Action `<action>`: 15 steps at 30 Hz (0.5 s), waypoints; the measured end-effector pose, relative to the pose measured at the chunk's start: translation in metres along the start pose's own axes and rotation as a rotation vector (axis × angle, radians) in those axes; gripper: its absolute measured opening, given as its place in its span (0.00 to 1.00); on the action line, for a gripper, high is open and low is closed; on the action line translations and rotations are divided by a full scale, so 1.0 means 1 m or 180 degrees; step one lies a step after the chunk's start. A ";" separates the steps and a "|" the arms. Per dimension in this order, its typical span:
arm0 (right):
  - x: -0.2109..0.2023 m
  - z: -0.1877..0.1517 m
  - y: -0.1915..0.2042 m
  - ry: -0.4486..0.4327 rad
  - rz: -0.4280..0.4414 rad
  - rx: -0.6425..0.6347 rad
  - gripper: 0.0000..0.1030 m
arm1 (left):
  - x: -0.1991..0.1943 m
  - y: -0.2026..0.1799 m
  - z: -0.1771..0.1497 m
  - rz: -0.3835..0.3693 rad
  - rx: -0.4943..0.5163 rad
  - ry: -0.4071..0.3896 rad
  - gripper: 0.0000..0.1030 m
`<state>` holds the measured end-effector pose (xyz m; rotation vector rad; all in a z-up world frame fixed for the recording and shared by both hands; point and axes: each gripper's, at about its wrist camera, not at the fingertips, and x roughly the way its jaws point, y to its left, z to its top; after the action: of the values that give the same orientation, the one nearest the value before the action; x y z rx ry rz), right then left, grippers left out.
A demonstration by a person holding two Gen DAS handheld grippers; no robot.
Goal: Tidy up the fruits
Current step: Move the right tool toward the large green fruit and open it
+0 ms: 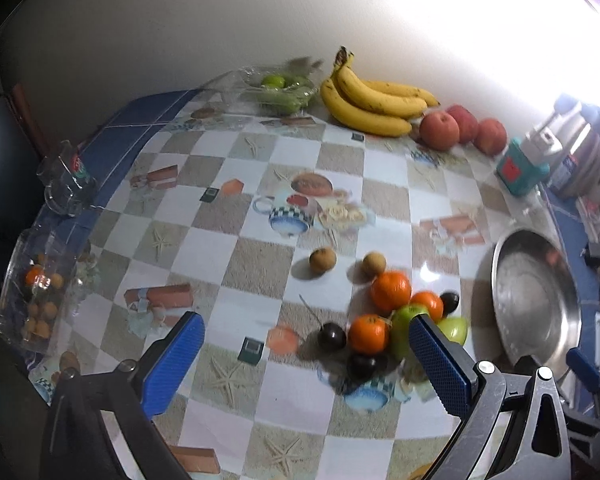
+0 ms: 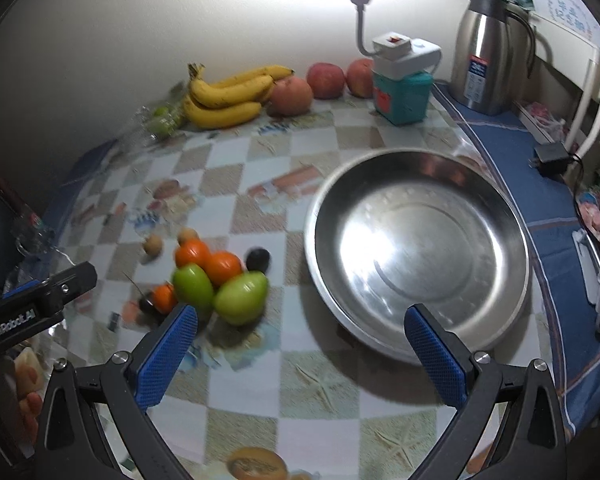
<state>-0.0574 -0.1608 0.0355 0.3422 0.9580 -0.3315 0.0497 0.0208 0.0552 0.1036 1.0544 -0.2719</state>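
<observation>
Fruits: a loose pile [image 2: 216,280] of oranges, two green fruits and small dark ones lies on the checked tabletop [image 2: 324,392], just left of the steel pan [image 2: 416,256], not touching it. Two small brown fruits [image 1: 323,261] sit apart, beyond the pile from the pan. Bananas [image 2: 224,98] and apples [image 2: 326,80] line the wall, well behind the pan. Pan holds nothing.

Left claw [image 1: 304,364]: wide, empty, hovering near the pile. Right claw [image 2: 300,354]: wide, empty, between pile and pan.

Judgement: sorting not yet begun.

Risks:
- Round fruits rest against one another; lifting one could set neighbours rolling across the slick cloth.
- Both claws converge on the same pile; collision possible.
- Pads may slip on the smooth green fruit [image 2: 242,296].
- Small dark fruit may squash under a hard squeeze.
</observation>
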 end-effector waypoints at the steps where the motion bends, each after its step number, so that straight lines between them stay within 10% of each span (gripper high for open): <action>1: 0.001 0.005 0.003 -0.0005 0.0043 -0.0002 1.00 | 0.001 0.002 0.004 -0.0023 -0.0052 0.0009 1.00; 15: 0.040 0.023 0.020 0.0246 0.0169 0.0120 0.99 | 0.044 0.010 0.012 0.0179 -0.0268 0.0224 1.00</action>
<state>-0.0105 -0.1572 0.0172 0.4167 1.0176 -0.2898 0.0826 0.0199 0.0222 0.0672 1.1295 -0.1736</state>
